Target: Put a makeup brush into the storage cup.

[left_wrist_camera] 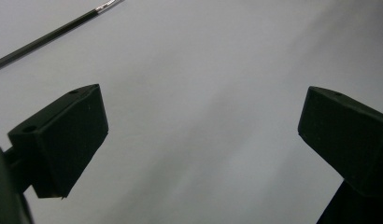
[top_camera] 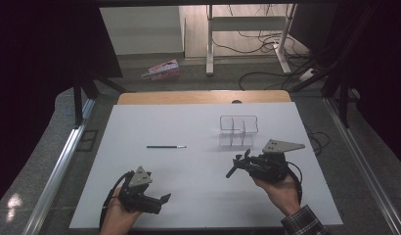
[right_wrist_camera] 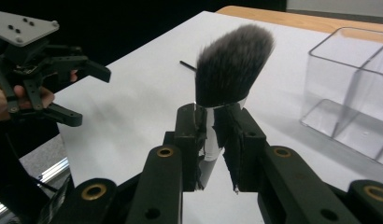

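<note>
1. Here, the right gripper point(right_wrist_camera: 213, 140) is clamped on a makeup brush with a shiny silver ferrule and a dense dark, grey-tipped bristle head point(right_wrist_camera: 232, 65); the right gripper view shows the two black jaws pressing the ferrule from both sides, with the bristles standing clear above the jaw tips.
2. In the high view the same right gripper point(top_camera: 236, 164) sits over the near right part of the white table top point(top_camera: 189, 122), held in the person's right hand point(top_camera: 281, 191), whose checked sleeve cuff point(top_camera: 306, 223) enters at the bottom edge. The brush itself is too small there to make out.
3. A clear plastic organiser box with inner dividers point(top_camera: 238, 129) stands on the table just beyond the right gripper; in the right gripper view it lies to the right of the brush, apart from it.
4. The left gripper point(top_camera: 162, 200) hovers over the near left part of the table, well apart from the brush. Its jaws stand wide apart with nothing between them, and bare white surface shows in the gap in the left gripper view.
5. A thin black stick-like brush with a silver end point(top_camera: 166, 146) lies flat near the table's middle, beyond the left gripper and untouched by either tool.
</note>
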Motion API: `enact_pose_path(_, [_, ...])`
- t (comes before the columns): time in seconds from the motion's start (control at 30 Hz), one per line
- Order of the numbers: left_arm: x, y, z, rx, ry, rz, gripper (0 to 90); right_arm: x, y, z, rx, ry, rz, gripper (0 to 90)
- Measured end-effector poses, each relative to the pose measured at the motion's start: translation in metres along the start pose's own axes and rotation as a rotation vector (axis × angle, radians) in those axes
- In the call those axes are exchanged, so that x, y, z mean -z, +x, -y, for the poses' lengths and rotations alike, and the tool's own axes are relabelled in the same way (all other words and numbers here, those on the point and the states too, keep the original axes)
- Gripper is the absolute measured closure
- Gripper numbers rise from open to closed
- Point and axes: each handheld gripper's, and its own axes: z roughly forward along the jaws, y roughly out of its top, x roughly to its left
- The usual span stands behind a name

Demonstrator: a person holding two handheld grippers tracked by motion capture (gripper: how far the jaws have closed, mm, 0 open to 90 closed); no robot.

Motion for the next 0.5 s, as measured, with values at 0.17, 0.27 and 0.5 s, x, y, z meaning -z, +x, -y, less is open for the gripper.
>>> enact_pose_path(0.17, [0.004,0.004,0.006,0.022,-0.007,0.01,3.3,0.005,-0.006,-0.002,-0.003,-0.007,0.024,75.4])
enact_pose_path(0.27, [0.005,0.006,0.009,0.037,-0.014,0.01,3.3,0.007,-0.009,-0.002,-0.001,-0.008,0.036,75.4])
enact_pose_path(0.5, [0.01,0.009,0.017,0.041,-0.014,-0.009,3.5,0.012,-0.018,-0.004,-0.007,-0.018,0.065,75.4])
